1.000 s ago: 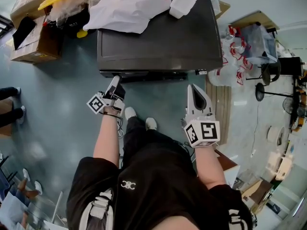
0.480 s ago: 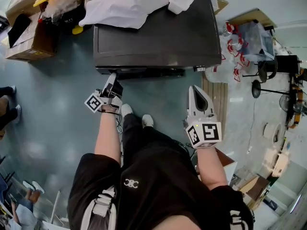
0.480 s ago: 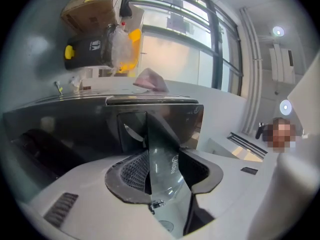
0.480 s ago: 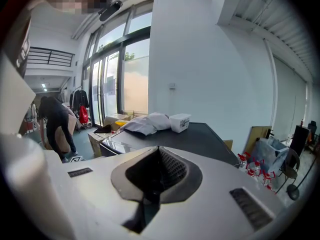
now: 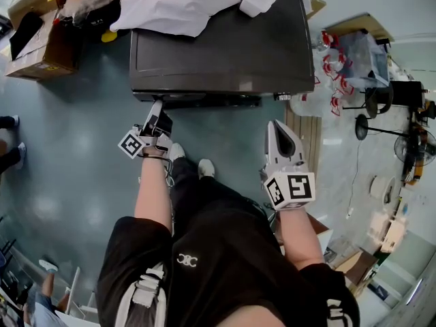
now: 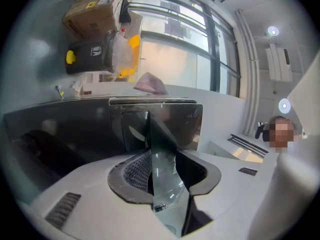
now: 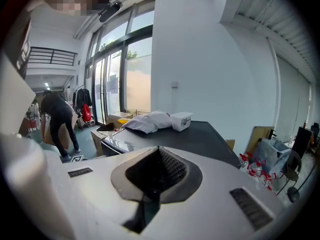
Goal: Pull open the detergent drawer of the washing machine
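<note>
– Closing on the detergent drawer (image 6: pixel 167 121) is the step in hand: its front lip is seen between the jaws of the left gripper (image 5: pixel 157 109), not yet clamped.
– Where is the drawer found?
– At the left end of the front top edge of the washing machine (image 5: pixel 218 53), judged not yet drawn out. A firm pinch is called for, then a straight pull. The right gripper (image 5: pixel 278 131) is seen pinched together, empty, well apart.

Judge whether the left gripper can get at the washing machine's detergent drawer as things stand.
Very likely yes. The left gripper is at the upper left front of the washing machine, its jaws closing with what looks like the detergent drawer's front edge between them; nothing stands in the way.
</note>
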`<control>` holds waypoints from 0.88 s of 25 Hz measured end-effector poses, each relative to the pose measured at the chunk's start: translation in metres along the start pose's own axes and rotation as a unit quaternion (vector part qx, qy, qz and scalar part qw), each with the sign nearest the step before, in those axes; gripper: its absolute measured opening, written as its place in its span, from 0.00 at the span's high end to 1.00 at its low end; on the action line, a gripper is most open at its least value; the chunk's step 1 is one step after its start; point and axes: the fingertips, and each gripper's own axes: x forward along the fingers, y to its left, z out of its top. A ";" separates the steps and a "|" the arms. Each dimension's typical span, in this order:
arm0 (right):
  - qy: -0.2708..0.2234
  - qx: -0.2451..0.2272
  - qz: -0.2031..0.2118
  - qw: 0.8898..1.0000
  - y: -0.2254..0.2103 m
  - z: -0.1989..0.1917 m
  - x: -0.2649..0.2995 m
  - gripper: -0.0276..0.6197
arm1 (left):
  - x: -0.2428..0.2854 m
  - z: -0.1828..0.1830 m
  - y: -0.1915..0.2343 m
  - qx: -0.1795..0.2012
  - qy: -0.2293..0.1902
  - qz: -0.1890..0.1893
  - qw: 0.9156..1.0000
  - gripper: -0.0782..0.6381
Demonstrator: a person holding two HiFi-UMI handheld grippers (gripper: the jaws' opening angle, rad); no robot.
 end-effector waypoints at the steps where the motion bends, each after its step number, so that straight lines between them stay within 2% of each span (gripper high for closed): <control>1: 0.001 0.000 0.001 1.000 0.000 -0.001 0.000 0.95 | -0.001 0.000 0.000 0.002 -0.001 -0.001 1.000 0.69; 17: 0.012 -0.006 0.015 1.000 -0.007 -0.005 0.000 0.95 | -0.003 -0.003 0.000 0.006 -0.024 -0.007 1.000 0.73; 22: 0.013 -0.005 0.019 1.000 -0.009 -0.009 0.000 0.95 | -0.026 -0.019 -0.009 0.010 -0.017 -0.015 1.000 0.73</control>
